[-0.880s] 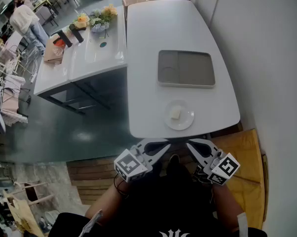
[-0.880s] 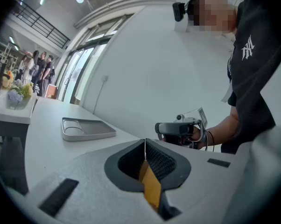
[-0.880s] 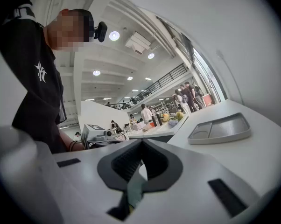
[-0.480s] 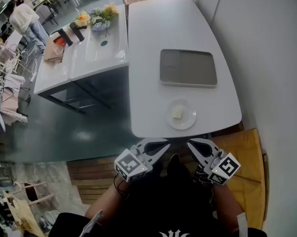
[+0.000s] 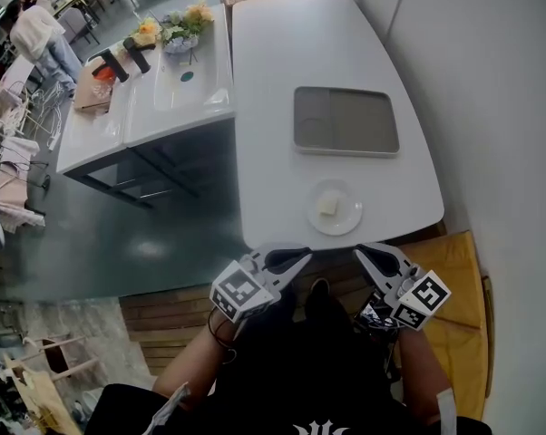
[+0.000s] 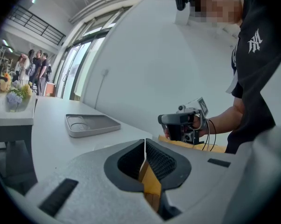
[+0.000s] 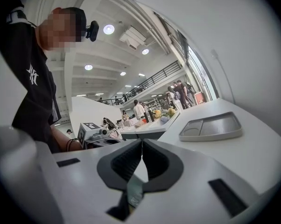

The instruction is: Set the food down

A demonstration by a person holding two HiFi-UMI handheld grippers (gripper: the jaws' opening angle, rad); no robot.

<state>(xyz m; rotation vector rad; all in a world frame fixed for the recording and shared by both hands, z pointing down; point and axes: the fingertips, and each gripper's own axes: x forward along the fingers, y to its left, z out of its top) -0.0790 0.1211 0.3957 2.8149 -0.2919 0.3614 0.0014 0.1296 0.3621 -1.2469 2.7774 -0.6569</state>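
Note:
A small pale piece of food [image 5: 327,207] lies on a round white plate [image 5: 346,220] near the front edge of the white table [image 5: 273,107]. Behind the plate rests an empty grey compartment tray [image 5: 346,120], which also shows as tray [image 6: 91,124] and tray [image 7: 211,126]. My left gripper [image 5: 302,258] hangs just off the table's front edge, left of the plate, jaws shut with nothing in them. My right gripper [image 5: 364,254] hovers below the plate, also shut and empty. In the gripper views, the left gripper [image 6: 144,142] and the right gripper [image 7: 141,142] each show their pads pressed together.
A second white table [image 5: 178,89] stands to the left with flowers [image 5: 178,33] and a paper bag [image 5: 96,84] on it. A tan bench seat [image 5: 459,284] sits under my right gripper. A white wall runs along the right. People stand far off.
Both grippers have edged slightly closer to the table's front edge. The plate, the food and the tray have not moved on the table.

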